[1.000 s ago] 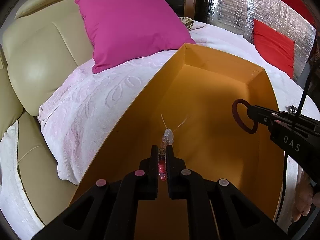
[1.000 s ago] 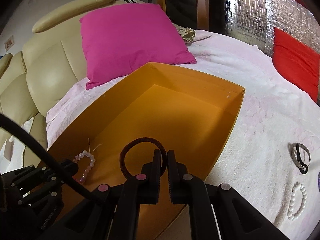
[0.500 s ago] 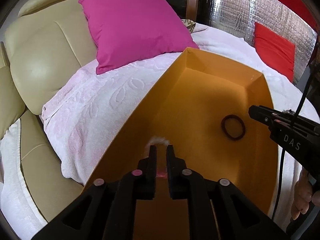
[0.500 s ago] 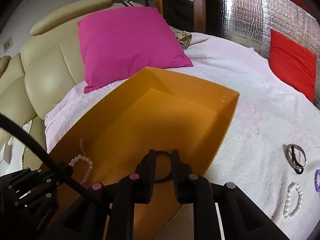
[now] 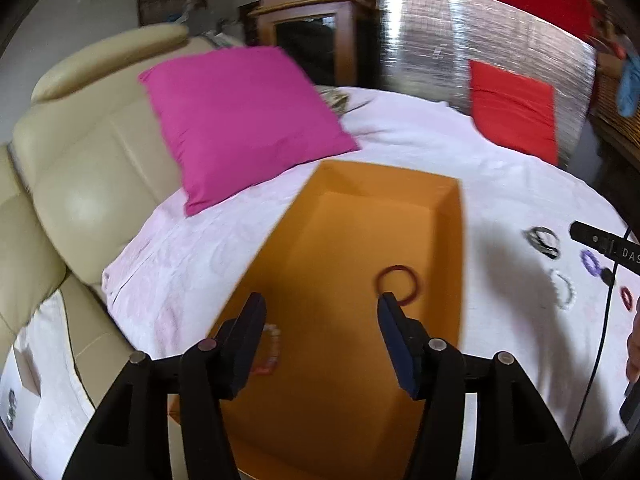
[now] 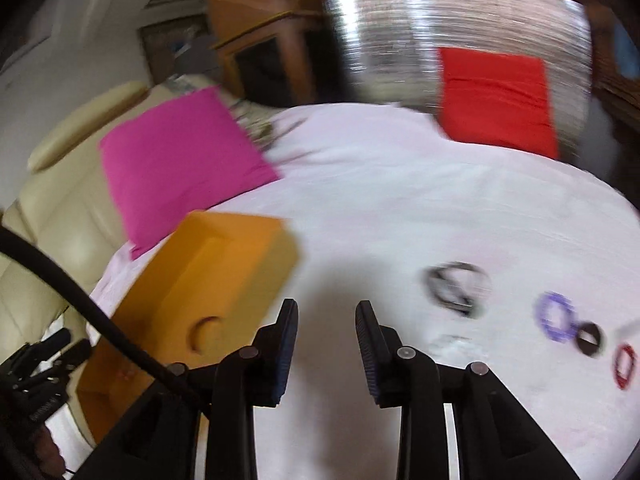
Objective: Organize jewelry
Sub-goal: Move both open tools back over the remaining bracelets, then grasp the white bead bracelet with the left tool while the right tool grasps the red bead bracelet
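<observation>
We have just dropped two pieces into the box (image 5: 448, 216): the ring (image 5: 397, 283) and the beads (image 5: 271, 350) lie on its floor. Both grippers, left (image 5: 322, 306) and right (image 6: 326, 312), have been spreading their fingers and carry nothing. Next we reach right for the bangles (image 6: 458, 288) and purple loop (image 6: 556, 317) on the bed (image 6: 400, 200).

cream sofa (image 5: 80, 184) | magenta cushion (image 5: 240, 120) (propped) | wooden cabinet (image 5: 308, 40) | silver foil panel (image 5: 480, 32)
</observation>
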Available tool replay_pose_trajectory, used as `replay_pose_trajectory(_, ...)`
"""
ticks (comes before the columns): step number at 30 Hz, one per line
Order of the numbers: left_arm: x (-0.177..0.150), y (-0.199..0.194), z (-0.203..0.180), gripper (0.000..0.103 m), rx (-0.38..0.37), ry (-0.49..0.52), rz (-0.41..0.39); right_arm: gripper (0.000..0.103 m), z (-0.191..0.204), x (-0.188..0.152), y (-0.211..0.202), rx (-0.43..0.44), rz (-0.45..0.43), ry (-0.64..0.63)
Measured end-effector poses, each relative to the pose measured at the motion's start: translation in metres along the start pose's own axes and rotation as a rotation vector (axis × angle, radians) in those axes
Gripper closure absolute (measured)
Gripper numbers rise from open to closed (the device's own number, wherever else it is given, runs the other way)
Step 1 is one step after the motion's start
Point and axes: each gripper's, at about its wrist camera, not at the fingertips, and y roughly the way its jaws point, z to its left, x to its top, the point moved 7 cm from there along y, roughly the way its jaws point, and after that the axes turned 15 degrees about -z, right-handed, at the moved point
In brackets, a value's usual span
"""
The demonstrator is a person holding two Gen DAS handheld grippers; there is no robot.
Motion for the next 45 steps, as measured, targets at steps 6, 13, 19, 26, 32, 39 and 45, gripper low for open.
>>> replay_pose_trajectory(6,0.024,-0.015,-0.077,0.039,-0.127,0.090,-0.033,0.070,-0.128,-0.008,-0.053,-0.170,-0.025,0.169)
replay_pose_trajectory(13,0.028,-0.016,-0.195,0.036,-0.291,0.180,-0.008,0.070,-0.235,-0.014,-0.101,-0.275,-0.053,0.337)
replay_pose_trajectory(19,0.004,0.018,-0.260,0.036,-0.342,0.204,0.096,0.070,-0.295,-0.030,-0.124,-0.319,-0.017,0.412)
replay_pose_trajectory(26,-0.036,0.051,-0.293,0.036,-0.420,0.209,0.138,0.070,-0.343,-0.051,-0.133,-0.344,0.023,0.473)
replay_pose_trajectory(32,-0.049,0.067,-0.300,0.036,-0.475,0.206,0.231,0.070,-0.362,-0.069,-0.124,-0.369,0.078,0.483)
replay_pose_trajectory(39,-0.048,0.084,-0.292,0.036,-0.475,0.156,0.281,0.070,-0.356,-0.069,-0.101,-0.360,0.107,0.476)
replay_pose_trajectory(45,-0.042,0.093,-0.296,0.042,-0.516,0.103,0.311,0.070,-0.355,-0.072,-0.085,-0.390,0.124,0.481)
